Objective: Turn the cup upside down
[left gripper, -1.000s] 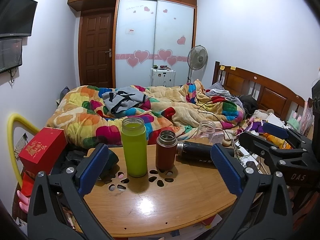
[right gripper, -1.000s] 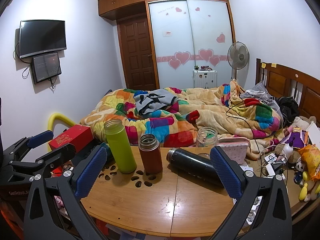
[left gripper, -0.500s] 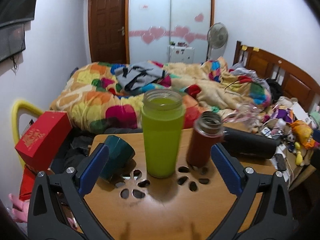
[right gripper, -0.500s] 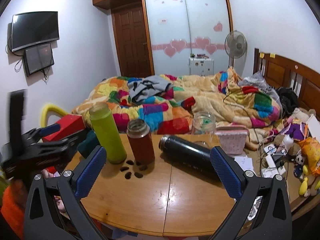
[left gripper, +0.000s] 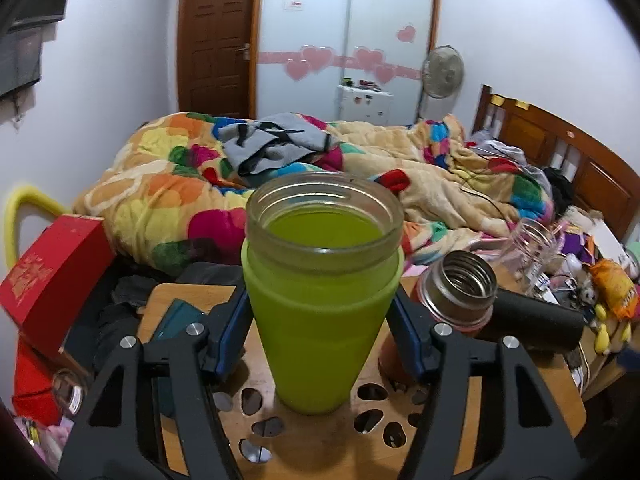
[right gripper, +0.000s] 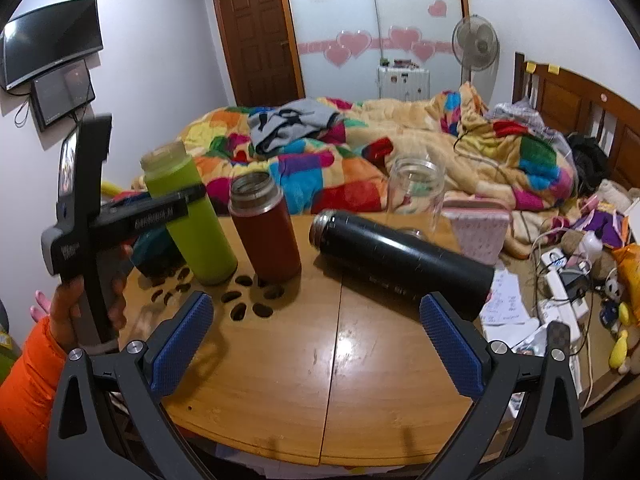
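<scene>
A tall green cup (left gripper: pixel 320 300) with a clear threaded rim stands upright on the wooden table (left gripper: pixel 320 444), mouth up. My left gripper (left gripper: pixel 320 332) is shut on its middle, one blue pad on each side of it. In the right wrist view the green cup (right gripper: pixel 192 216) stands at the table's left with the left gripper's black body (right gripper: pixel 120 220) across it. My right gripper (right gripper: pixel 316 336) is open and empty above the table's near middle.
A red-brown flask (right gripper: pixel 266 228) stands upright right of the green cup. A black flask (right gripper: pixel 400 256) lies on its side. A clear glass jar (right gripper: pixel 416 192) stands at the far edge. A teal cup (left gripper: pixel 176 320) lies left. Clutter (right gripper: pixel 568 280) lies to the right.
My left gripper has moved forward and closed around the green cup. The right gripper has drifted slightly closer to the table, staying open.
</scene>
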